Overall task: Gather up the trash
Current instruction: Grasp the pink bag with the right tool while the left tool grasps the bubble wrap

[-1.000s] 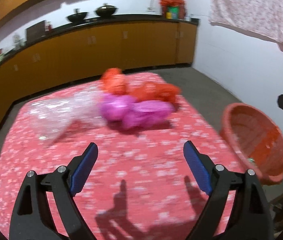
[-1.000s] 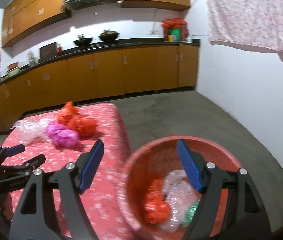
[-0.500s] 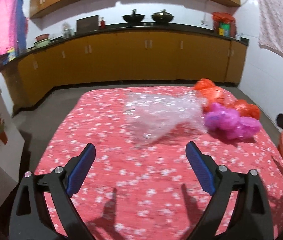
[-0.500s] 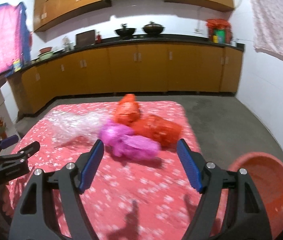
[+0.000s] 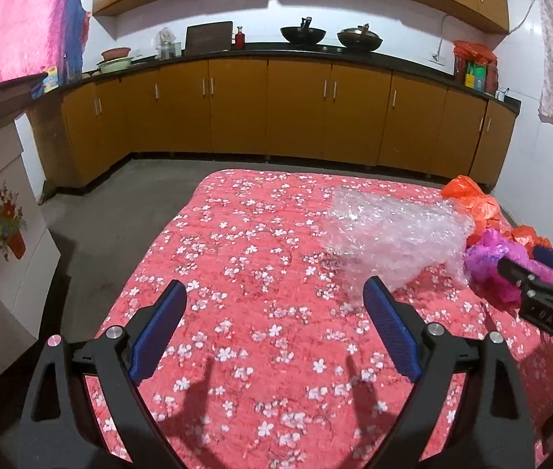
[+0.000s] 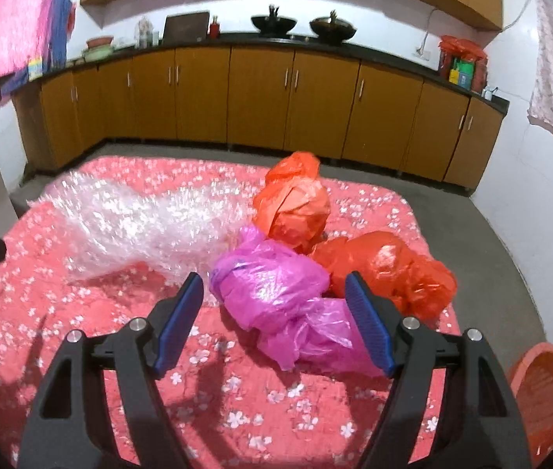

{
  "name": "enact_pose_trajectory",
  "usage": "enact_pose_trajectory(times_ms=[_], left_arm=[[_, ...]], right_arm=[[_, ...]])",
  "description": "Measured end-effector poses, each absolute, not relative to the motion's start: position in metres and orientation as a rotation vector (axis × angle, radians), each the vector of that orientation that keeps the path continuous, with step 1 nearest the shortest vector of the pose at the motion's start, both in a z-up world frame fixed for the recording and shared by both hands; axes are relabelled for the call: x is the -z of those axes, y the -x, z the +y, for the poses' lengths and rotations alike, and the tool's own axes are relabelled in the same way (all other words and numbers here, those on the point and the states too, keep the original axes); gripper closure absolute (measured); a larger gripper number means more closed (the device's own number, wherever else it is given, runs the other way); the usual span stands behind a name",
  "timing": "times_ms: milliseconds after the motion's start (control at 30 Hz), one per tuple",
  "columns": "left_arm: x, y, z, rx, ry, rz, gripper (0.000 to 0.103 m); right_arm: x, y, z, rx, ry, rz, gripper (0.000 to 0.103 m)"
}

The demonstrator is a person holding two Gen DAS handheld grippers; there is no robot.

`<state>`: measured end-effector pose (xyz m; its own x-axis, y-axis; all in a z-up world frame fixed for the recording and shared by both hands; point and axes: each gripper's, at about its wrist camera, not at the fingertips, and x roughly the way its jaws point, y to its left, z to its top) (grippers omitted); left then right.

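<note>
The left claw [image 5: 274, 312] points down a bit, its jaws wide apart and empty. The right claw [image 6: 274, 306] points down too, its jaws closing, not yet pressing anything.

Low table under a red cloth with white flower print [image 5: 261, 273]. On it, bunched together: crumpled clear bubble wrap [image 6: 147, 222], pink plastic bag [image 6: 280, 293], two orange plastic bags [image 6: 296, 203] [image 6: 389, 265], touching.
</note>
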<state>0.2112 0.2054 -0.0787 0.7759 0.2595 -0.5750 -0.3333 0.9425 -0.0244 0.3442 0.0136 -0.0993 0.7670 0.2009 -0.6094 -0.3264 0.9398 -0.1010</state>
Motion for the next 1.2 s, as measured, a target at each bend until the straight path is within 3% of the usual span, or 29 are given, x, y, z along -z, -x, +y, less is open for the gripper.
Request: enact_pose_trajectory(times_ms=[67, 267, 767, 1067, 1100, 1200], left_arm=[[0.077, -0.215, 0.205, -0.317, 0.130, 0.599, 0.011], [0.070, -0.222, 0.196, -0.293, 0.123, 0.580, 0.008], [0.047, -0.255, 0.145, -0.204, 0.039, 0.539, 0.002], [0.077, -0.320, 0.129, -0.134, 0.014, 0.701, 0.002], [0.082, -0.322, 0.129, -0.125, 0.018, 0.719, 0.003], [0.095, -0.329, 0.129, -0.103, 0.031, 0.766, 0.020]], right_arm=[[0.104, -0.349, 0.018, -0.297, 0.221, 0.668, 0.048], [0.103, -0.348, 0.017, -0.297, 0.203, 0.668, 0.059], [0.095, -0.298, -0.041, -0.281, 0.078, 0.646, 0.062], [0.093, -0.286, -0.074, -0.239, 0.031, 0.646, 0.062], [0.094, -0.286, -0.076, -0.238, 0.028, 0.649, 0.062], [0.096, -0.287, -0.078, -0.238, 0.020, 0.657, 0.062]])
